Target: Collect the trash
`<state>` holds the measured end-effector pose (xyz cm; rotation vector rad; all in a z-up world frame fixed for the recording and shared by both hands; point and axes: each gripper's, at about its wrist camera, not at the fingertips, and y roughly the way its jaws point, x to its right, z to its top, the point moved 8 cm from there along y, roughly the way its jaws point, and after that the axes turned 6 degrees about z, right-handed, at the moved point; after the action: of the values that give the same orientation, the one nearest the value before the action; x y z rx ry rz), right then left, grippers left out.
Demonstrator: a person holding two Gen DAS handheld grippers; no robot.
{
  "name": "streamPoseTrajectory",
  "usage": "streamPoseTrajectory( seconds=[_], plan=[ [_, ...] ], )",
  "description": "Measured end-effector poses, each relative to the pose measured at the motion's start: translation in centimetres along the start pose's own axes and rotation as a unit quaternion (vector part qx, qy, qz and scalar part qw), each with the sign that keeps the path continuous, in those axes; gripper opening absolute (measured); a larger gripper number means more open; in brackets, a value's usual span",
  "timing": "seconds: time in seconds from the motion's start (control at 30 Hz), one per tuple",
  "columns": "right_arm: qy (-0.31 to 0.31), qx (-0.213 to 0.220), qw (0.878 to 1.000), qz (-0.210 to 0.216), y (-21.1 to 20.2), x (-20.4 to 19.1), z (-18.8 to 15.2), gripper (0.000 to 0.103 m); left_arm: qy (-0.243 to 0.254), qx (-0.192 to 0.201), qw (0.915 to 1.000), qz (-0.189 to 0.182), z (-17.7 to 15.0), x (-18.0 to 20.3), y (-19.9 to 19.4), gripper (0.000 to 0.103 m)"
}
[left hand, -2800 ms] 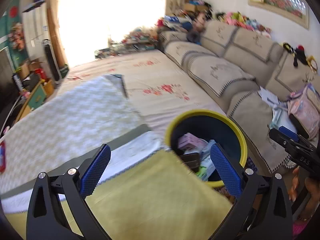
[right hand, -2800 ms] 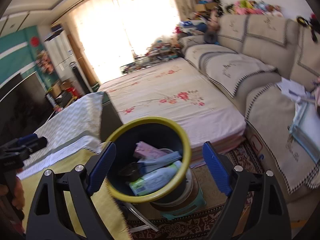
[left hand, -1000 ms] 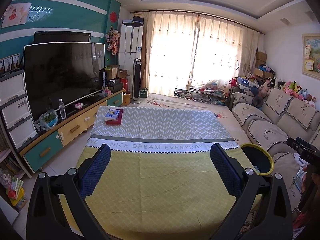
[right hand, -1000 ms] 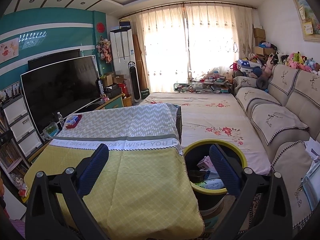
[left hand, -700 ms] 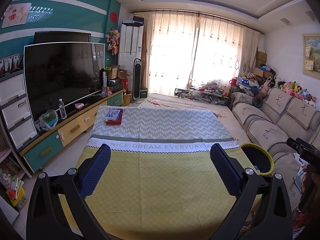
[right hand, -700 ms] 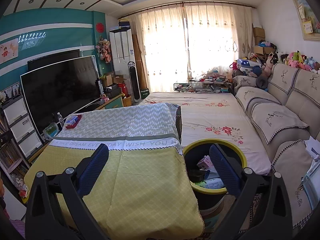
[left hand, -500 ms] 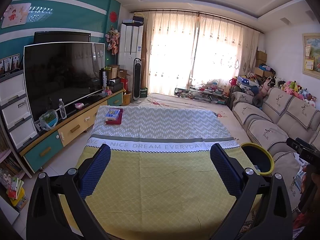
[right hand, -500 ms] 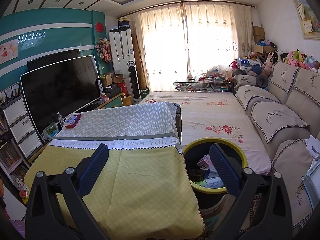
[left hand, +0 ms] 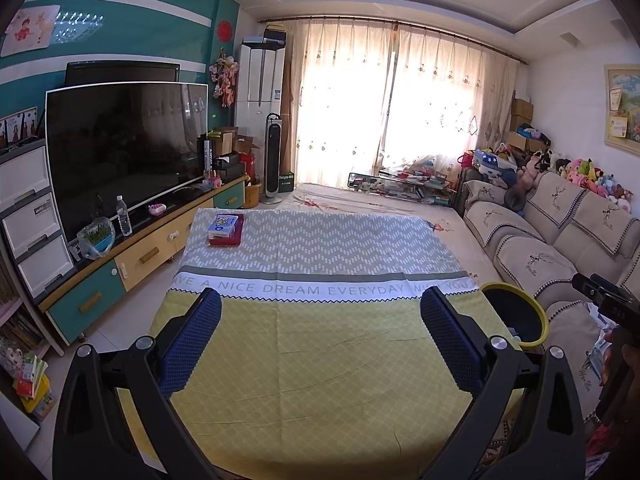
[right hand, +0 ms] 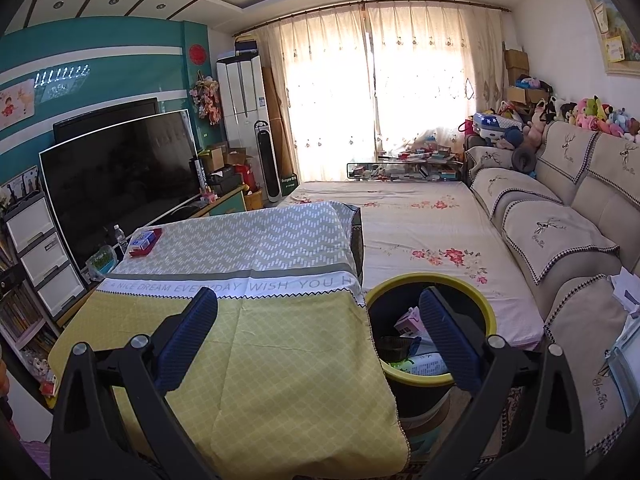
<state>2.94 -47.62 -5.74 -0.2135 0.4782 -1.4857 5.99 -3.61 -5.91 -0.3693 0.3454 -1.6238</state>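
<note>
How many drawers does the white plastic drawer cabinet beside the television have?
3 show on the white plastic drawer cabinet, stacked top, middle and bottom; more may be hidden beyond the picture edge.

- A home living room, lived-in and cluttered.
- A large television (left hand: 124, 152) stands on a low teal-and-yellow cabinet (left hand: 160, 248) against a teal-striped wall.
- A beige sofa (left hand: 560, 236) with embroidered covers lines the opposite side, a row of plush toys (left hand: 592, 176) along its back.
- Sheer curtains (left hand: 400, 100) hang across a bright window, with a tall standing air conditioner (left hand: 260, 76) and a tower fan (left hand: 273, 158) beside them.
- A tabletop (left hand: 320, 320) under a yellow-and-grey printed cloth fills the middle.
- Cardboard boxes (left hand: 520, 120) are stacked in the far corner.
</note>
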Motion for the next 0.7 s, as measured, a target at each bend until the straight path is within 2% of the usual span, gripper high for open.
streamPoseTrajectory(
  seconds=[0.7],
  plan=[
    [0.001, 0.001, 1.000, 0.000, -0.03, 0.12, 0.08, 0.096, 0.002, -0.002, 1.0000, -0.002, -0.39, 0.01, 0.22, 0.098]
  ],
)
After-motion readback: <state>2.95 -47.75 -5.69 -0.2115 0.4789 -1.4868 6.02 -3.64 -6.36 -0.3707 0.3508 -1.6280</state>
